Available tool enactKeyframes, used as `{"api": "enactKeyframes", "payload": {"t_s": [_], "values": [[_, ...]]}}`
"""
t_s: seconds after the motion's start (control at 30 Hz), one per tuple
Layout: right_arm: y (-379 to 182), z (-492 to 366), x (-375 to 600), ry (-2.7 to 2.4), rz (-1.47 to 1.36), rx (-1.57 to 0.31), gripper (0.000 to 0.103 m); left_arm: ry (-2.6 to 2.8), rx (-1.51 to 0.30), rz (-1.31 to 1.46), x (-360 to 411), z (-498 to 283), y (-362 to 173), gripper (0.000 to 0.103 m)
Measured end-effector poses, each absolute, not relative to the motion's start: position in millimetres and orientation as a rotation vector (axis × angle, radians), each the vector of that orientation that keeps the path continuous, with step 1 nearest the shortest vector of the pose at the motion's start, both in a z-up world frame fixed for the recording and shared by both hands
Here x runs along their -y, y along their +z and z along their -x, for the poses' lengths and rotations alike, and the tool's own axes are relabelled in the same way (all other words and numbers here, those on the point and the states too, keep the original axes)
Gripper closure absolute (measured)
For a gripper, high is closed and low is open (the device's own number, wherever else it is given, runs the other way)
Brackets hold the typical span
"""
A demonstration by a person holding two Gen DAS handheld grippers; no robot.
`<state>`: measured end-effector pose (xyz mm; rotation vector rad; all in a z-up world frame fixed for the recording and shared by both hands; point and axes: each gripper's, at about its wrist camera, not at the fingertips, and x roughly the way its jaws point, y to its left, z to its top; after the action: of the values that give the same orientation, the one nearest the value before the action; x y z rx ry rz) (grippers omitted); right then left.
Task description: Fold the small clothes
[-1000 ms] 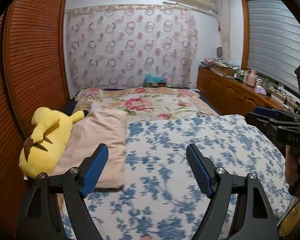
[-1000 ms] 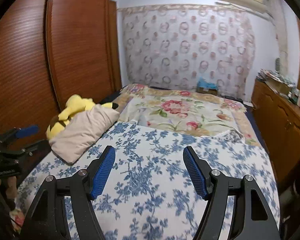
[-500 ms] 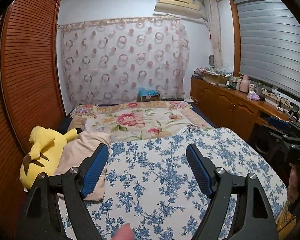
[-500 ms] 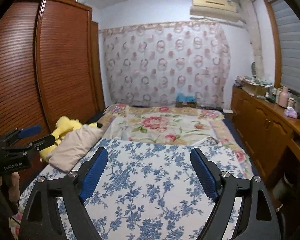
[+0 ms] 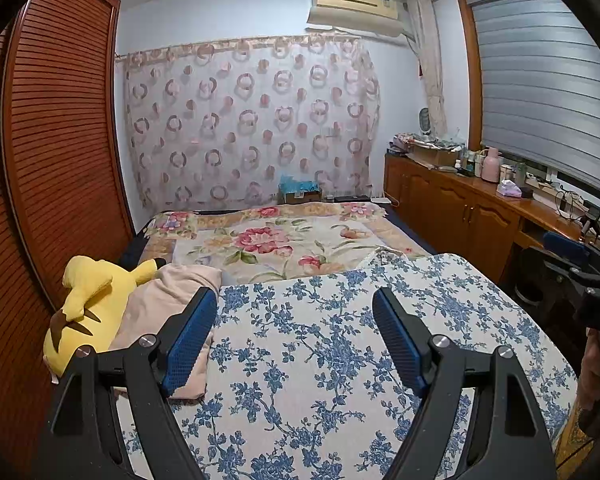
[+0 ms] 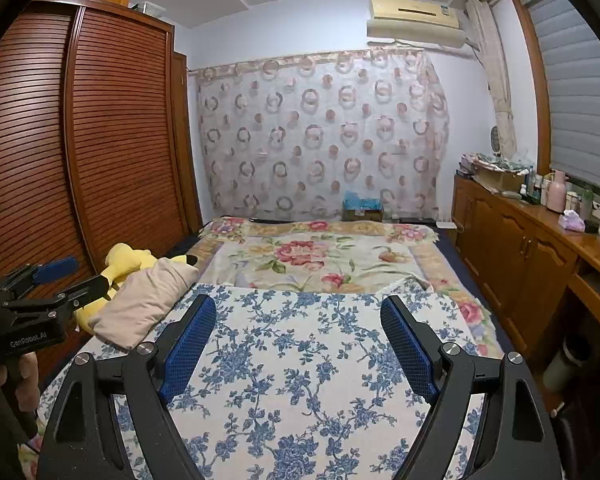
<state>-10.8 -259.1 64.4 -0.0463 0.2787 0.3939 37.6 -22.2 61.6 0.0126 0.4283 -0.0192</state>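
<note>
My left gripper [image 5: 294,294] hangs open over a blue-flowered cloth [image 5: 320,340] spread on the near part of the bed, with nothing between its blue pads. My right gripper [image 6: 298,300] is open too, empty, above the same cloth [image 6: 300,360]. Each gripper shows in the other's view: the left gripper [image 6: 88,274] at the left edge with a hand on its grip, the right gripper [image 5: 560,260] at the right edge. No small garment shows in either view.
A beige pillow [image 5: 168,300] and a yellow plush toy [image 5: 88,300] lie at the bed's left side against a slatted wooden wardrobe [image 5: 52,160]. A red-flowered blanket [image 5: 284,244] covers the far half. A cluttered wooden cabinet [image 5: 460,208] runs along the right.
Both grippers have drawn back and tipped up, so the bed sits lower and more of the room shows. The right gripper's jaws have spread wider. The left jaws are unchanged.
</note>
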Motion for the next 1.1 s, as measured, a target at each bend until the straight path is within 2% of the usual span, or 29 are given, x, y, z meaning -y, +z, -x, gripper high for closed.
{"api": "enactKeyframes", "payload": {"t_s": [1.1], "values": [[61.6,-1.4,273.6,0.397,0.044,-0.275,0.017,-0.011,-0.421,-0.003,15.8,-34.2,61.2,0.022]]}}
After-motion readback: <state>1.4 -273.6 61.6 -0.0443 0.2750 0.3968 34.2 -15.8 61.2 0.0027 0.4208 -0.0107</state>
